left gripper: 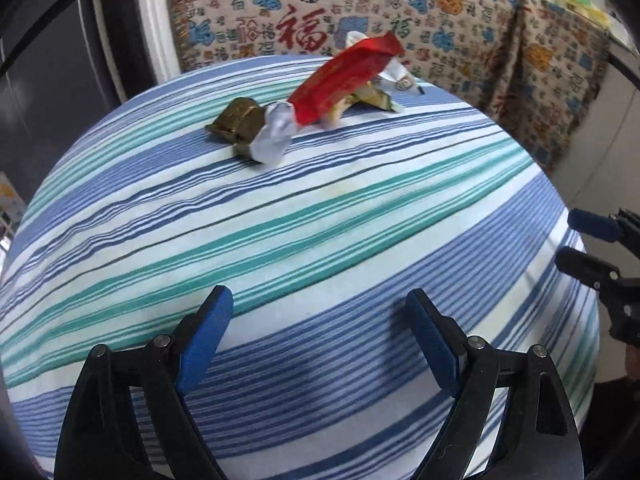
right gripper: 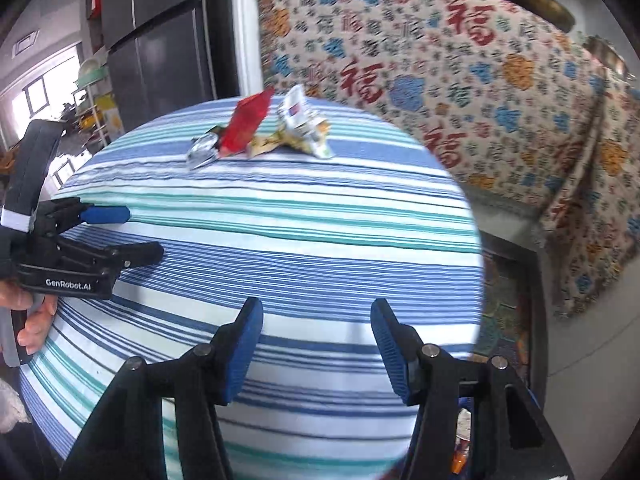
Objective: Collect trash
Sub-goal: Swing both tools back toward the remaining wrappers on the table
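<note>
While both of my grippers hang over the near side of the counter [left gripper: 360, 208], the trash sits untouched at its far edge. My left gripper [left gripper: 320, 304] has its blue pads spread wide with only striped cloth showing between them — it holds nothing. My right gripper [right gripper: 316, 316] is parted less far, and it too is empty; the gap between its fingers frames bare blue, white and teal stripes.

From the right wrist view I see my left hand [right gripper: 32, 316] wrapped around the black handle of the left gripper, which juts in from the left edge, its fingers pointing across the cloth. From the left wrist view the right gripper's fingers poke in at the right edge, beside the counter's rim.

The trash is a small cluster well apart from both grippers. A red wrapper [left gripper: 344, 76] stands tilted, propped over the rest. Touching its lower end lies a crumpled silver wrapper [left gripper: 274, 136], and just beside that a gold-brown wrapper [left gripper: 236, 120]. Behind the red one sits a white printed wrapper [right gripper: 300, 118], crumpled, with yellowish scraps at its foot.

Beyond the counter hangs a patterned cloth [left gripper: 460, 20] with red and blue characters — draped over something I cannot make out.
</note>
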`<action>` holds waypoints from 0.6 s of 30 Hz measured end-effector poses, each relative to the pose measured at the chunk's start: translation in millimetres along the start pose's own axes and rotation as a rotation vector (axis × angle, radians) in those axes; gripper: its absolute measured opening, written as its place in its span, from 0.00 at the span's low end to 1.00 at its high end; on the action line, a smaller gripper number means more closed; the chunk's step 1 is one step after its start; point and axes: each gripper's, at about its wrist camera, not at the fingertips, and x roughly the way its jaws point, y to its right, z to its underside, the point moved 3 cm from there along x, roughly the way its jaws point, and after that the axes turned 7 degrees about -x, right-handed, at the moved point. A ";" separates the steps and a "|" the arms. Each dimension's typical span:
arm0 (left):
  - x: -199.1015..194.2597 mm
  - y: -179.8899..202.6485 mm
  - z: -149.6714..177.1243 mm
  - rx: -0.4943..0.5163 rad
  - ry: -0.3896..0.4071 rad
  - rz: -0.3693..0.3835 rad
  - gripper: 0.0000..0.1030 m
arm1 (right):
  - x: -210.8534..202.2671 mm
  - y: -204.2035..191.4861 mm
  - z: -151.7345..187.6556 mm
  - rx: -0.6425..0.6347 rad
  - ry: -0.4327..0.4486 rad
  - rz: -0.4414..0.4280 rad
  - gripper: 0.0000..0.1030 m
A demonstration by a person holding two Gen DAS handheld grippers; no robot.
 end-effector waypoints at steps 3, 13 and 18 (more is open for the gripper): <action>4.1 -9.3 -4.2 -0.011 -0.006 -0.028 0.90 | 17.5 -8.4 -3.6 -0.008 -0.024 -0.012 0.56; 23.6 -22.7 -23.9 -0.040 -0.027 -0.056 1.00 | 38.4 -4.5 -14.0 0.005 -0.026 -0.013 0.60; 32.4 -25.7 -51.3 -0.072 0.018 -0.019 0.99 | 44.6 -2.0 -20.5 0.013 -0.026 -0.008 0.63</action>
